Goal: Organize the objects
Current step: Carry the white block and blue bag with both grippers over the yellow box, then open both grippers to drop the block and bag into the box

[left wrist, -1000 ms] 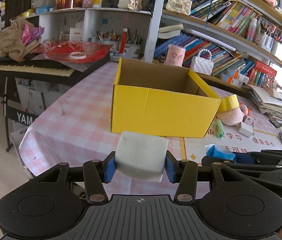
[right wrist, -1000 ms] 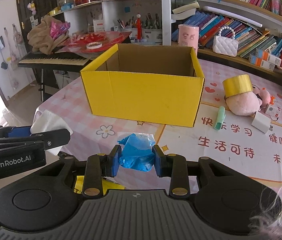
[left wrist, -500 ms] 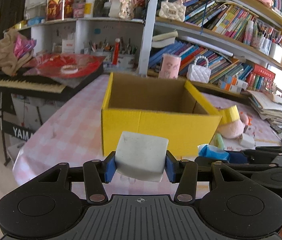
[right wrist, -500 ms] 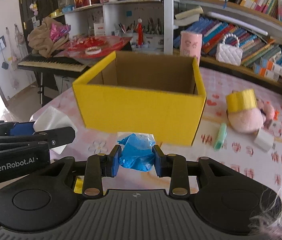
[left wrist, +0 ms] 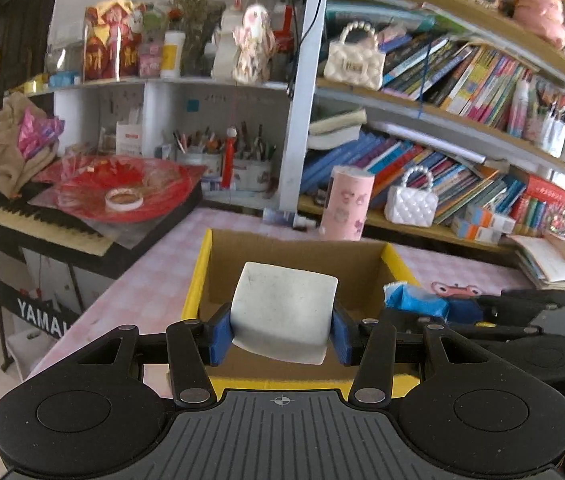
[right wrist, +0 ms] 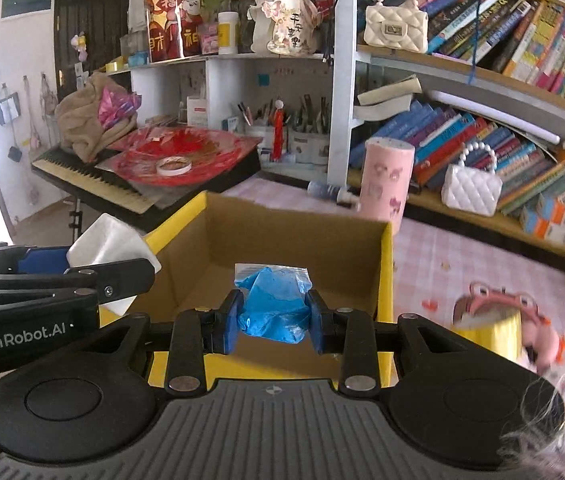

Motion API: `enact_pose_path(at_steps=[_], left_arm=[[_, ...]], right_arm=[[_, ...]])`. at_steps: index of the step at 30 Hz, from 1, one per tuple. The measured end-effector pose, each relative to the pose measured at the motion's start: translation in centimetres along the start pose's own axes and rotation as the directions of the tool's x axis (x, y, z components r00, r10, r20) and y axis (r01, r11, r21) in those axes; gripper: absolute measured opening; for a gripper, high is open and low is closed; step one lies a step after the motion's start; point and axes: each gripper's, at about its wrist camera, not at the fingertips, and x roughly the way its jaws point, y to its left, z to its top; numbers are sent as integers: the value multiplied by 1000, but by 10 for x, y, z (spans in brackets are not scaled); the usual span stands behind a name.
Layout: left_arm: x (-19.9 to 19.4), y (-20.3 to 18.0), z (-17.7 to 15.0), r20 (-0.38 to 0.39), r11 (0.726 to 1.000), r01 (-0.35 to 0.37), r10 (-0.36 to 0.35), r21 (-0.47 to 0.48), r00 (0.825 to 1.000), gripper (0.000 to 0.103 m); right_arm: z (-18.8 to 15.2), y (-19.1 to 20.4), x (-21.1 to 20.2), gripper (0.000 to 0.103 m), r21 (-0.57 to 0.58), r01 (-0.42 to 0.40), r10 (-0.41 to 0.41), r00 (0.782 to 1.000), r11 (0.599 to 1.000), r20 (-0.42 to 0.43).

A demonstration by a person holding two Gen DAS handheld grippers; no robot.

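Holding 2 items over the open yellow cardboard box (left wrist: pixel 362 268): left gripper (left wrist: pixel 280 330) clamps a white foam block (left wrist: pixel 282 312), right gripper (right wrist: pixel 272 320) a crumpled blue plastic bag (right wrist: pixel 274 308). Lower inside before releasing.

box (left wrist: pixel 202 276) on the surface (left wrist: pixel 162 264); block (left wrist: pixel 282 312) and bag (right wrist: pixel 274 308) above its opening, block left of bag; bookshelf (left wrist: pixel 442 128) behind.
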Motion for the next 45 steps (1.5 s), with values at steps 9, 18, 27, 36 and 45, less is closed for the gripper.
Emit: enact_pose_path(at_steps=[9, 18, 27, 36, 45], left_arm=[[61, -7, -2, -115, 998, -56, 55, 1, 992, 47], [99, -11, -6, -204, 995, -93, 97, 29, 974, 47], [118, -17, -10, -249, 993, -102, 112, 55, 962, 48], [95, -15, -2, -186, 997, -81, 83, 16, 979, 57], [30, -16, 13, 57, 995, -100, 101, -16, 993, 88]], right_arm=[[1, -25, 78, 32, -86, -14, 2, 991, 996, -132], [0, -24, 126, 32, -308, -63, -8, 974, 949, -226], [3, -26, 148, 34, -445, -93, -37, 961, 891, -274], [6, -35, 127, 56, -391, -54, -19, 983, 919, -181], [25, -44, 73, 72, -181, 6, -13, 999, 983, -41]])
